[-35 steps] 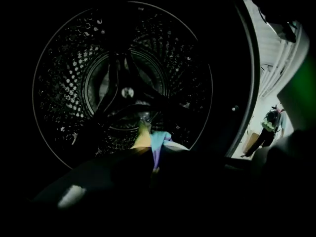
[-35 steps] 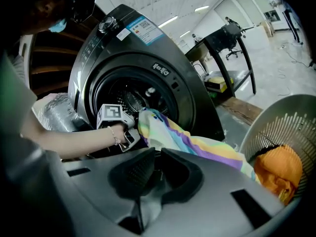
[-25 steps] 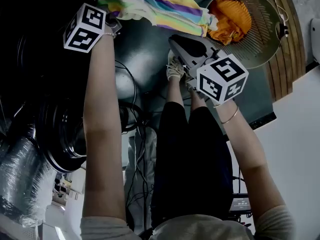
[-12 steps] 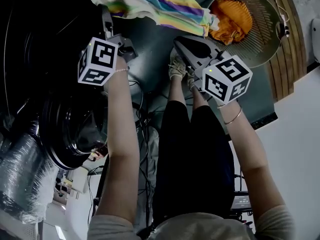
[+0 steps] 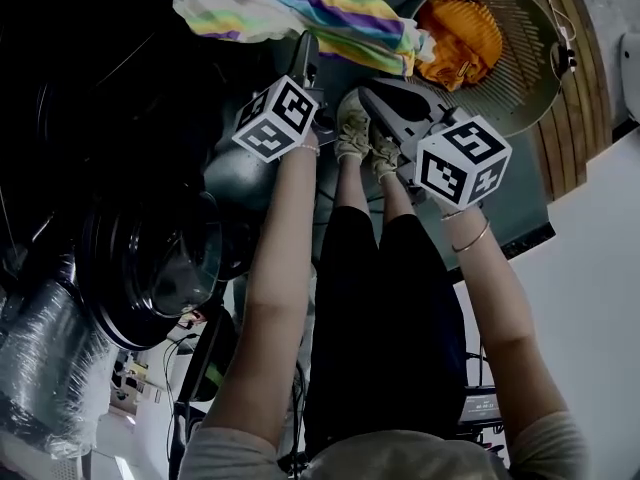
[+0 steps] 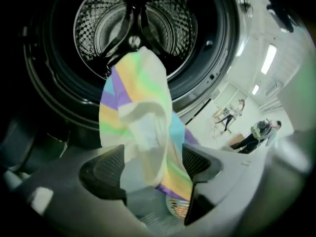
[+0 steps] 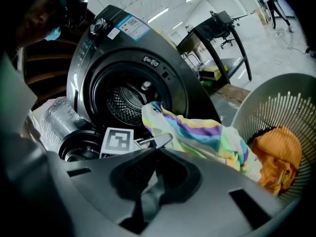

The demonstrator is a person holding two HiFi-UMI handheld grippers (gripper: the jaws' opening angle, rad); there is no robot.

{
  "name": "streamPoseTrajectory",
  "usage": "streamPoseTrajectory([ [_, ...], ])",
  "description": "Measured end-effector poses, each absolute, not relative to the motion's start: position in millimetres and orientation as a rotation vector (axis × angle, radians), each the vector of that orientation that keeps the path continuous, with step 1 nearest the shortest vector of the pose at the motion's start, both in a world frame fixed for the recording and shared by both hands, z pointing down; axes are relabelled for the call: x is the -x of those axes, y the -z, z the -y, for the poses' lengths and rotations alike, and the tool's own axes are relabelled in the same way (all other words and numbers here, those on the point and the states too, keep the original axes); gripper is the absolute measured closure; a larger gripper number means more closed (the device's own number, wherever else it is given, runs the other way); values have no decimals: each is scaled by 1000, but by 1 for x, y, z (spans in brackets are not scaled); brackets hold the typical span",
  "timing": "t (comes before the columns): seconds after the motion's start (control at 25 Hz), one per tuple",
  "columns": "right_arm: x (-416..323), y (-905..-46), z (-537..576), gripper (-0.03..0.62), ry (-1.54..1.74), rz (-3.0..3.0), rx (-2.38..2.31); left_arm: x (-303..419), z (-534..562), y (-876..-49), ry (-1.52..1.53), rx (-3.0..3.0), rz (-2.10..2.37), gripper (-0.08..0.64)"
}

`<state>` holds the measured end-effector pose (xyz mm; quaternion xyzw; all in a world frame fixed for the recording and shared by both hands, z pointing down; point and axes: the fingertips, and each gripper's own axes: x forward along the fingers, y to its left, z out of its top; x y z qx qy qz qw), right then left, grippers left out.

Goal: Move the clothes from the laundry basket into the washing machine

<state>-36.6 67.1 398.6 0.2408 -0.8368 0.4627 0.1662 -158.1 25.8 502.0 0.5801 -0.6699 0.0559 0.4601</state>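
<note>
A pastel striped cloth (image 5: pixel 300 8) hangs from the washing machine's mouth (image 6: pixel 136 28) across to the grey laundry basket (image 5: pixel 540 88), which holds an orange garment (image 5: pixel 462 36). My left gripper (image 5: pixel 306 56) is just below the cloth. In the left gripper view its jaws (image 6: pixel 153 169) are opening. The striped cloth (image 6: pixel 140 127) hangs loose between the pads (image 6: pixel 106 169) and they do not press on it. My right gripper (image 5: pixel 368 93) is shut, with nothing seen in its jaws (image 7: pixel 155 174), and points at the washing machine (image 7: pixel 133 68) and the basket (image 7: pixel 276 117).
The washer's round door (image 5: pixel 150 268) stands open at the left, with a silver duct hose (image 5: pixel 40 358) beside it. The person's legs and shoes (image 5: pixel 352 133) stand between the two arms. A wooden board (image 5: pixel 585 68) lies beyond the basket. Cables run over the floor.
My left gripper let go of the striped cloth at the dark washer mouth, opened, and swung right and down toward the middle. The right gripper stayed put.
</note>
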Motion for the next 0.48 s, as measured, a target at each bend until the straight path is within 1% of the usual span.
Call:
streamPoseTrajectory([
  [0.2, 33, -412, -70, 569, -1314, 2331, -657, 154, -4, -539, -121, -1390, 1596, 218],
  [0.24, 32, -413, -71, 569, -1314, 2327, -661, 152, 1, -538, -154, -1421, 1595, 247],
  [0.28, 31, -415, -71, 569, -1316, 2323, -669, 151, 4, -536, -205, -1453, 1604, 366],
  [0.32, 30, -416, -70, 569, -1318, 2321, -678, 150, 6, -532, -255, -1484, 1620, 501],
  [0.4, 30, -417, -68, 569, -1322, 2322, -692, 151, 11, -522, -316, -1541, 1661, 528],
  [0.48, 32, -415, -68, 569, -1322, 2326, -690, 159, 13, -507, -332, -1576, 1713, 531],
])
